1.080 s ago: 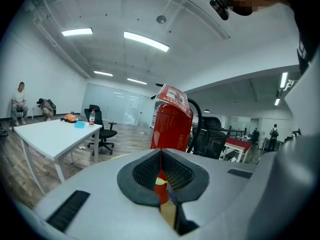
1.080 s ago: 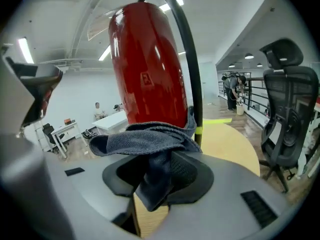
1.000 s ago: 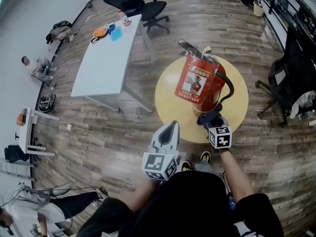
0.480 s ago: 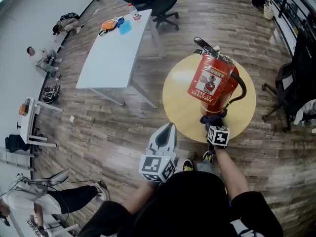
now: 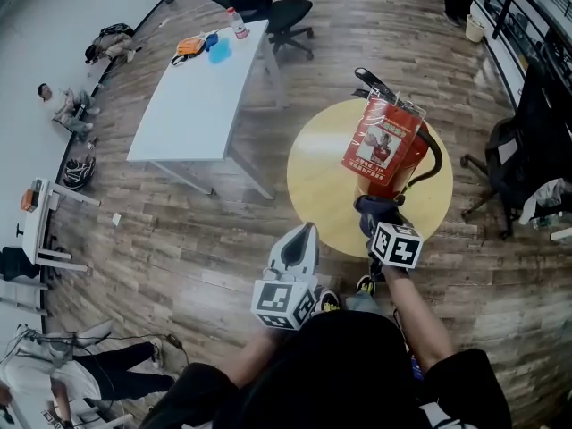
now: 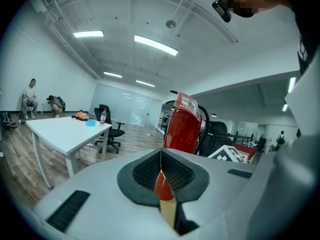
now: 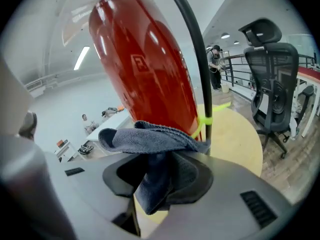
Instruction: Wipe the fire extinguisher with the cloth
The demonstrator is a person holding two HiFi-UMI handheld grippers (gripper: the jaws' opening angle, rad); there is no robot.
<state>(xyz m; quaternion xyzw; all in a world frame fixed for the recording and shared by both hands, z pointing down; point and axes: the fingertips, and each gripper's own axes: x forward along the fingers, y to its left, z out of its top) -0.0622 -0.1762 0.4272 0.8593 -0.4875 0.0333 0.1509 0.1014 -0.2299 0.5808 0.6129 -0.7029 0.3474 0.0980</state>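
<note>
Right claw (image 7: 161, 180) is pinching the grey cloth (image 7: 150, 140) up against the red fire extinguisher (image 7: 145, 69) on the round yellow tabletop (image 5: 320, 186). Left claw (image 6: 161, 156) is pressed together, empty.

We could not read the small label (image 5: 375, 147) on the fire extinguisher (image 5: 409, 161); in the right gripper view the cloth (image 7: 150, 139) hid its base.

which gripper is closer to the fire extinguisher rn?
Right. The right gripper, shut on the cloth, is at the base of the fire extinguisher; the left gripper, shut and empty, is back beside the round table.
</note>
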